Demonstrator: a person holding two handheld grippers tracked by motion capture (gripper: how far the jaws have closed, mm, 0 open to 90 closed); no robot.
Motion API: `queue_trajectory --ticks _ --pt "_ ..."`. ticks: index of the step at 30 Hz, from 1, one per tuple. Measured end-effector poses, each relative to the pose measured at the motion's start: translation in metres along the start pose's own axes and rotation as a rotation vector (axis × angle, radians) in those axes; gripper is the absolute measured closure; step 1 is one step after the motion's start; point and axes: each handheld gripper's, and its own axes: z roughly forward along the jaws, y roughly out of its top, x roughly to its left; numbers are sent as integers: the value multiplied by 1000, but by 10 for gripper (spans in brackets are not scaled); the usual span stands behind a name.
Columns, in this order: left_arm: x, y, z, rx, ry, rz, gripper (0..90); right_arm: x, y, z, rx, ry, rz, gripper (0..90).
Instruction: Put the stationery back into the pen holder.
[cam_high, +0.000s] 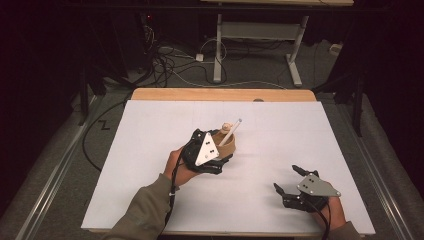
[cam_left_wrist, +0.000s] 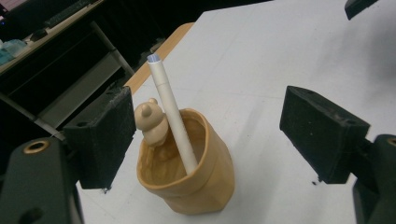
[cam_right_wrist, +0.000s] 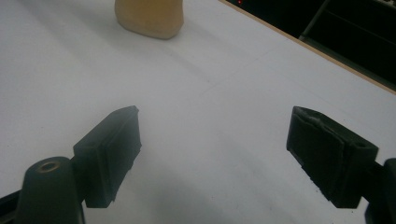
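Left gripper (cam_left_wrist: 201, 135) spread wide around the cup (cam_left_wrist: 187, 186) mid-table, right gripper (cam_right_wrist: 215, 154) also spread, idle over bare table (cam_right_wrist: 224, 84); cup looks rigid, glazed, likely slick and breakable, pen (cam_left_wrist: 173, 116) loose inside, so pinch low across the body.

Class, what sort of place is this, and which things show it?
Probably a lab or workshop: a white-covered table as work surface, loose cables on the floor, and a height-adjustable desk frame behind.

white table cover (cam_high: 280, 150) | wooden tabletop edge (cam_high: 220, 94) | floor cables (cam_high: 170, 62) | desk frame (cam_high: 260, 30)
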Motion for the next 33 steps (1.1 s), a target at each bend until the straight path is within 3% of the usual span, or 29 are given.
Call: queue_trajectory --ticks 28,33 --pt "-4 -43 -52 19 52 38 177 9 5 0 -5 10 -26 188" --pt "-1 -53 -56 28 57 20 177 11 6 0 -3 18 -24 188"
